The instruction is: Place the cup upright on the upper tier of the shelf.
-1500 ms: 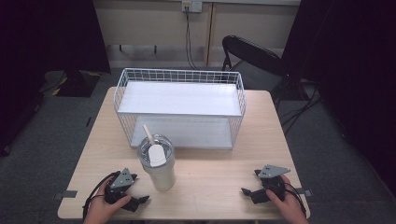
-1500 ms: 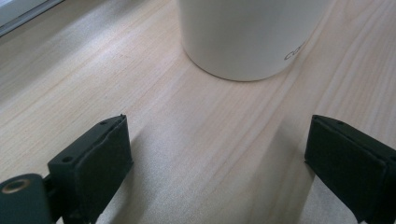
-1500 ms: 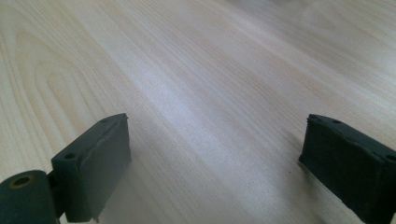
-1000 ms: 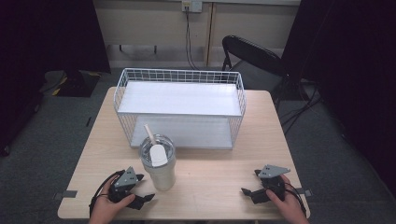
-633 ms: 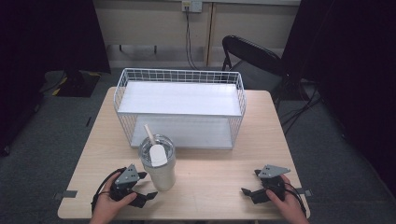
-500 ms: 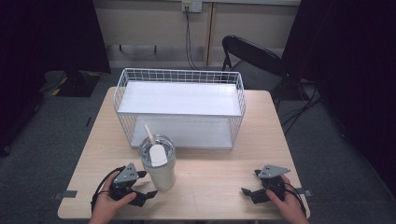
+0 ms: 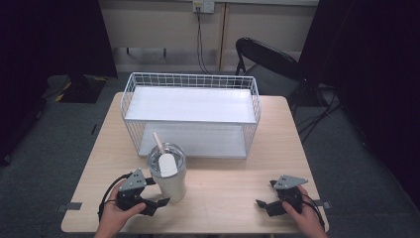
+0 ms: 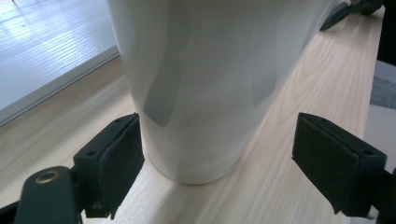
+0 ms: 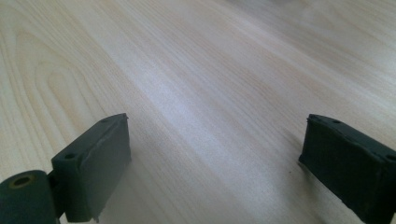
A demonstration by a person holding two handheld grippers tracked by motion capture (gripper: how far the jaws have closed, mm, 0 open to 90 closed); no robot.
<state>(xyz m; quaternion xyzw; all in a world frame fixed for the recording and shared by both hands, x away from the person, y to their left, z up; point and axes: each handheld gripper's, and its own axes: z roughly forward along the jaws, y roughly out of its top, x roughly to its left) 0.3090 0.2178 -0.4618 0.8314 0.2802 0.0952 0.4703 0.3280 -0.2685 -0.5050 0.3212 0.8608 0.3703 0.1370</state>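
Note:
A white tumbler (image 7: pixel 168 171) with a clear lid and a straw stands upright near the table's front left. My left gripper (image 7: pixel 154 194) is open and its jaws reach around the tumbler's base. In the left gripper view the tumbler (image 8: pixel 205 79) sits between the two pads; the left pad (image 8: pixel 119 163) touches or nearly touches its wall, while the right pad (image 8: pixel 338 163) stands clear of it. My right gripper (image 7: pixel 267 198) rests open on the table at the front right, with bare wood (image 9: pixel 210 116) between its jaws.
A white wire basket (image 7: pixel 190 113) with a flat white shelf on top stands at the back middle of the table, just behind the tumbler. A black chair (image 7: pixel 265 62) is beyond the far edge. The table's front edge lies just under both hands.
My left gripper has slid to the right toward the tumbler until its jaws straddle the base. The right gripper and the tumbler have stayed put.

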